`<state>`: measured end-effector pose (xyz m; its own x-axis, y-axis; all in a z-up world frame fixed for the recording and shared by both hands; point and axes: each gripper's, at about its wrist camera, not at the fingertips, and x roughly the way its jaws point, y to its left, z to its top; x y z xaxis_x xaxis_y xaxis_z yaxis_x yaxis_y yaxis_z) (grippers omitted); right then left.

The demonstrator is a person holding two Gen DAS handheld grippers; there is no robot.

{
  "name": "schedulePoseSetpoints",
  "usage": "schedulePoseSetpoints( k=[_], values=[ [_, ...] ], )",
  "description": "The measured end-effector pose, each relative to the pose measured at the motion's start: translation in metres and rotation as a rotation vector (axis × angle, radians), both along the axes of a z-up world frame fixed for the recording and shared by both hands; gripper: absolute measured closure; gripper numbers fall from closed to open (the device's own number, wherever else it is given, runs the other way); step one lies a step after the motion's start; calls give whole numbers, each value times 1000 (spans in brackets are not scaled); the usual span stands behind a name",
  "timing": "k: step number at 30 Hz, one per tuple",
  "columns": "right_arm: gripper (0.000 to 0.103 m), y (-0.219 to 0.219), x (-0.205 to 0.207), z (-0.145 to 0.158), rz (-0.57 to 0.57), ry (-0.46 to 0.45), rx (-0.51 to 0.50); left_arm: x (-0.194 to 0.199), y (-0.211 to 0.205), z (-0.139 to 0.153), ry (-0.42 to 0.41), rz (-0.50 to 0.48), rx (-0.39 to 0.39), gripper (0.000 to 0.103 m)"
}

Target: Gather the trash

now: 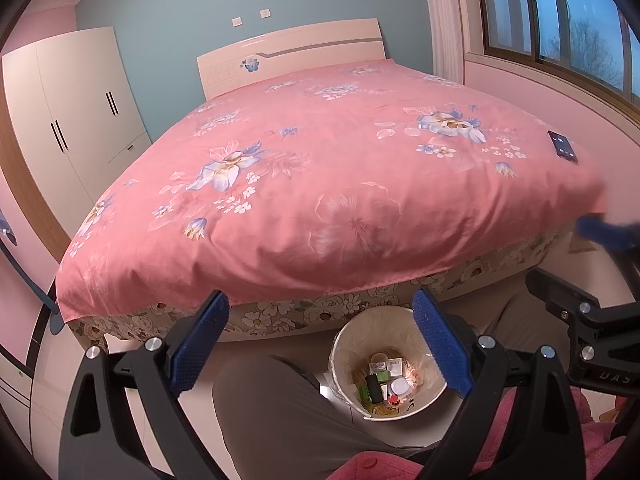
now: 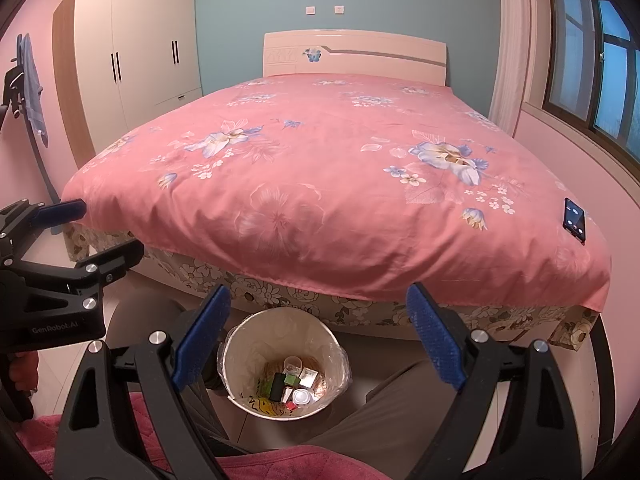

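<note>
Trash bin (image 2: 285, 364) sits on the floor at the foot of a bed (image 2: 320, 168), between the seated person's knees, w/ small litter (image 2: 294, 386) already inside. Bed's pink floral cover looks soft, clear of scraps; a phone (image 2: 575, 220) lies near its corner. Bin: light, thin-walled, plastic-lined, prob. best taken by the rim. Litter: cups, cartons, wrappers, likely featherweight and crushable. Left gripper (image 1: 320, 344) and right gripper (image 2: 320, 340) both gape, nothing betw. their blue ribbed pads (image 2: 202, 340).
</note>
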<state>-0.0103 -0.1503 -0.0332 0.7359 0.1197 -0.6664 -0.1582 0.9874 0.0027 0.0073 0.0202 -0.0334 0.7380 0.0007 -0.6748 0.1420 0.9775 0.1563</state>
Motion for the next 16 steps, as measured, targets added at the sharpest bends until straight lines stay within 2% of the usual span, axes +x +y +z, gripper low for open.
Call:
schedulePoseSetpoints(
  k=[9, 16],
  values=[
    [15, 0, 0, 0, 1, 1, 1, -2, -3, -1, -10, -3, 13, 8],
    [15, 2, 0, 0, 4, -6, 1, -1, 0, 0, 1, -3, -5, 8]
  ],
)
